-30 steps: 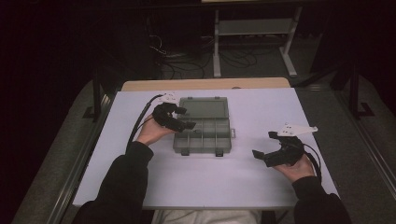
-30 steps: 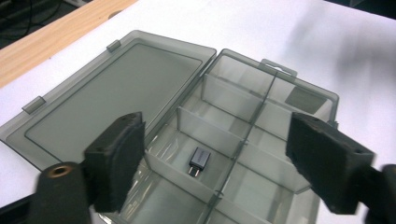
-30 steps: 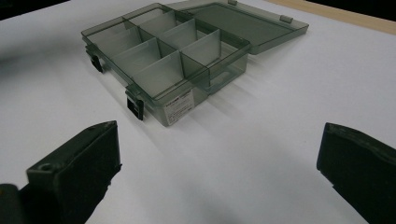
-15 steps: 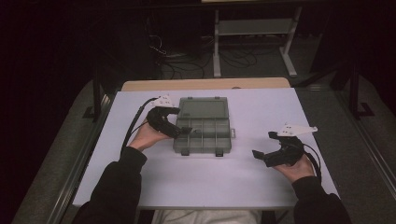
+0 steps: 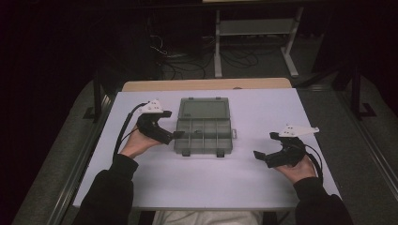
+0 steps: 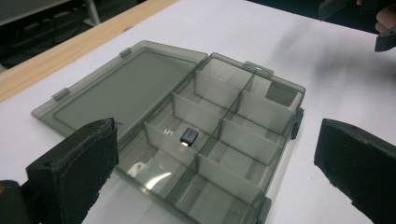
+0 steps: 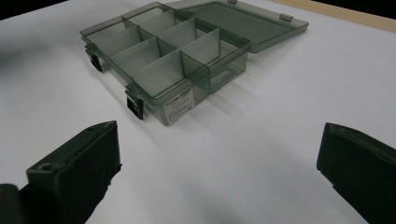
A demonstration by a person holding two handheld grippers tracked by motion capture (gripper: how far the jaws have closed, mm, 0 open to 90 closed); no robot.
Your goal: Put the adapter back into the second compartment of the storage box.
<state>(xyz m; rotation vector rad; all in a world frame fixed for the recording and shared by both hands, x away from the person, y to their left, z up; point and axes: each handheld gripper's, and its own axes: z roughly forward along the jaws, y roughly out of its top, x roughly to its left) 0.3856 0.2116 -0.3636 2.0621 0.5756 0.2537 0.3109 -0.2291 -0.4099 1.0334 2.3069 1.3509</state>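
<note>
A smoky grey compartment box point(image 5: 204, 133) lies mid-table, its lid point(image 5: 204, 109) folded flat toward the far side. In the left gripper view, a small black part point(image 6: 189, 136) rests in one middle compartment of the box point(image 6: 243, 112). My left gripper point(image 5: 174, 137) hovers at the box's left edge, pointing at it. Its jaws have just been opening and now stand wide, with nothing gripped between them point(image 6: 217, 149). My right gripper point(image 5: 261, 157) rests open on the table to the right of the box, apart from it, with nothing held point(image 7: 222, 149).
The white table top point(image 5: 263, 108) has a wooden strip point(image 5: 202, 84) along its far edge. A white label point(image 7: 180, 106) marks the box's near side wall. Behind the table, cables and a metal stand point(image 5: 253, 28) sit on the dark floor.
My left gripper has drawn back leftward from above the box's left compartments to just outside its left edge. The right gripper has stayed put.
</note>
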